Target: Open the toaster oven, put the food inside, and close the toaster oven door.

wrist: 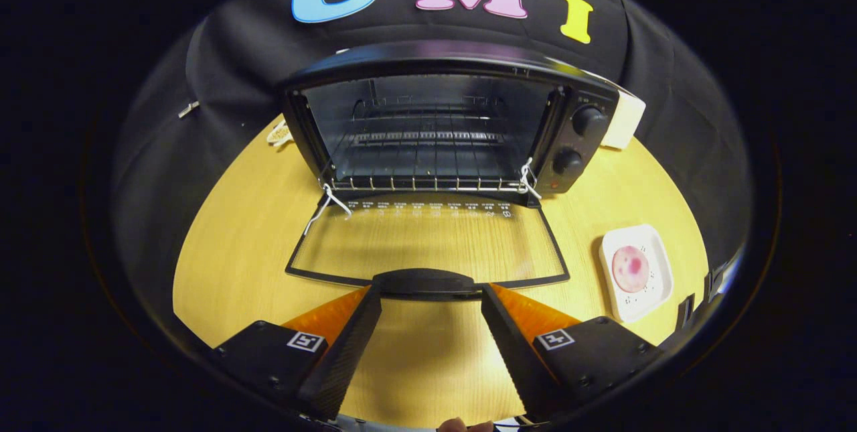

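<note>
The gripper [430, 301] hangs over a pale wood-grain table [234, 251], its two black, wedge-shaped fingers [348, 345] spread wide with orange flanks showing behind them and nothing between them but bare tabletop. Just ahead of the fingertips lies the dark, rounded handle [425, 282] of the toaster oven door [428, 241], a glass pane in a thin black frame that is folded fully down and lies flat, the wood visible through it. Beyond the door stands the toaster oven [442, 127], a glossy black box with a wire rack [418, 181] at its mouth and two round knobs [579, 140] on its right panel; the cavity looks empty. The food [630, 268], a round pinkish piece, sits on a white square plate [653, 248] with rounded corners, off to the right of the door and well apart from the fingers. By this evidence the opening is done; fetching the food, loading it and shutting the door appear to remain.
</note>
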{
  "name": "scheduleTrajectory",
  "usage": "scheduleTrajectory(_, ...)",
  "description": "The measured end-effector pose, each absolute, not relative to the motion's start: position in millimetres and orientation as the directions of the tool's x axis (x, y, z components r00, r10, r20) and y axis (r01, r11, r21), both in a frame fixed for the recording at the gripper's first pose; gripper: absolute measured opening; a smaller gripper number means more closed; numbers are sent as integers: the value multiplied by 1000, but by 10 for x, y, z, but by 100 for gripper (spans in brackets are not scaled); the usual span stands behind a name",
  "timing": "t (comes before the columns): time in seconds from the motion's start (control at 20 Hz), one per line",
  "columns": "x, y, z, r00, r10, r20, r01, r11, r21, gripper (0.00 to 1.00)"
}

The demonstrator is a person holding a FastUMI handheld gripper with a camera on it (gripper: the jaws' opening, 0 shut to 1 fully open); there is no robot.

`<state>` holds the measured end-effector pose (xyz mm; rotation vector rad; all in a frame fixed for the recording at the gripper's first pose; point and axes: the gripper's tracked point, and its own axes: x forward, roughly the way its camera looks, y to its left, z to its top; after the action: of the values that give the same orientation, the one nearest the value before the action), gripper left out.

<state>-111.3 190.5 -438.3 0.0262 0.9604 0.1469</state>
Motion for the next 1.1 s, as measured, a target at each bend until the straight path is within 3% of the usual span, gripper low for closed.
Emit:
scheduleTrajectory(0.55,-1058,1370,-3710,532,313,-787,-156,950,272,100)
scheduleTrajectory(0.85,-890,431,-3363,543,312,-780,-194,950,245,99)
scheduleTrajectory(1.1,-922,-486,-3573,461,265,-847,-208,960,187,99)
